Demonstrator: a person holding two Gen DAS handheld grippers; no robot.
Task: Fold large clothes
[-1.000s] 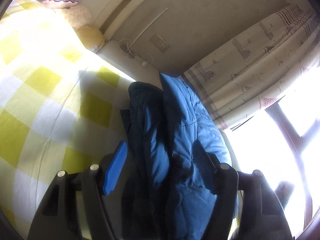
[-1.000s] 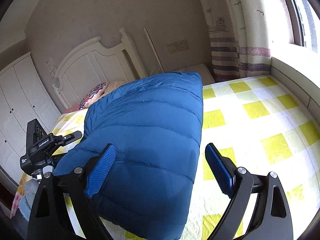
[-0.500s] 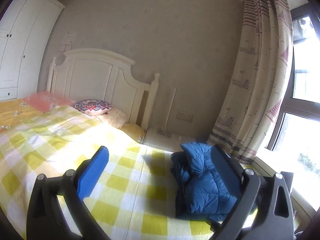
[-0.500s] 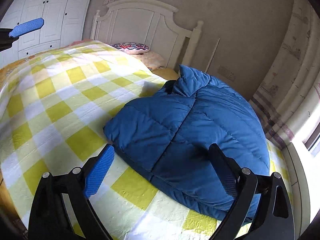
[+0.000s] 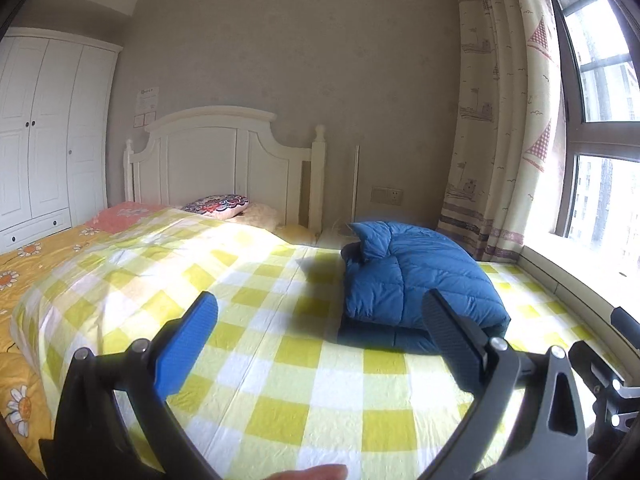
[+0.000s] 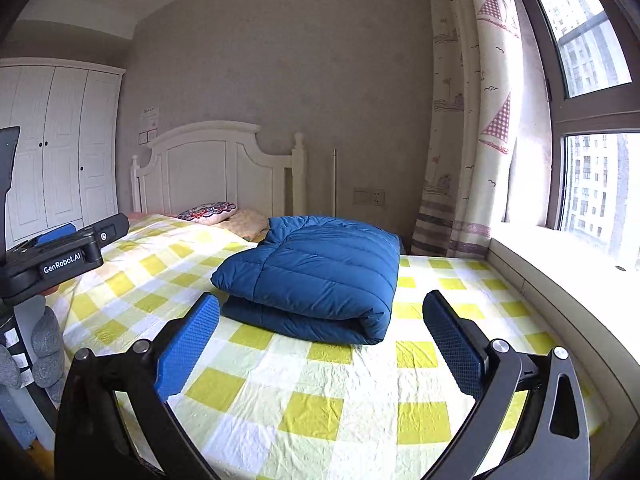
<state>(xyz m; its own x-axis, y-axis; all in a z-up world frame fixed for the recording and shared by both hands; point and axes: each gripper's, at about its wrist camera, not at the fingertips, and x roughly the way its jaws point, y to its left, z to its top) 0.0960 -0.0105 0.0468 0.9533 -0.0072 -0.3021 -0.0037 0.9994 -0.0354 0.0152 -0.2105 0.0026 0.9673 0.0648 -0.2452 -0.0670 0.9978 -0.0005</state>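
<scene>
Moved: both tongs were right up against the blue jacket (image 6: 316, 276) a moment ago. Now both have pulled back, and bare bed shows between them and it.
Left tongs (image 5: 320, 344): wide open, nothing between the blue pads.
Right tongs (image 6: 322, 344): jaws opening the last little bit, nothing between them.
Where the jacket is: folded in a puffy bundle on the yellow checked sheet (image 6: 320, 408). It sits on the window side of the bed (image 5: 132, 280), near the curtain (image 6: 464, 120). The pillows (image 6: 208, 212) are beyond it, near the headboard (image 6: 208, 168).
How far along: the folding looks done to me.
What could go wrong: the jacket is puffy, so the top layer may spring up and the bundle may flop open, with nothing pressing it down.
Also: the collar end sticks up a bit in the left view. A bump from the tongs there could spoil the fold.
Also: the bundle lies near the window side, so a hard push might slide it that way.
Count: one jacket, two tongs, one curtain.
Pillows: two or three, hard to tell.
</scene>
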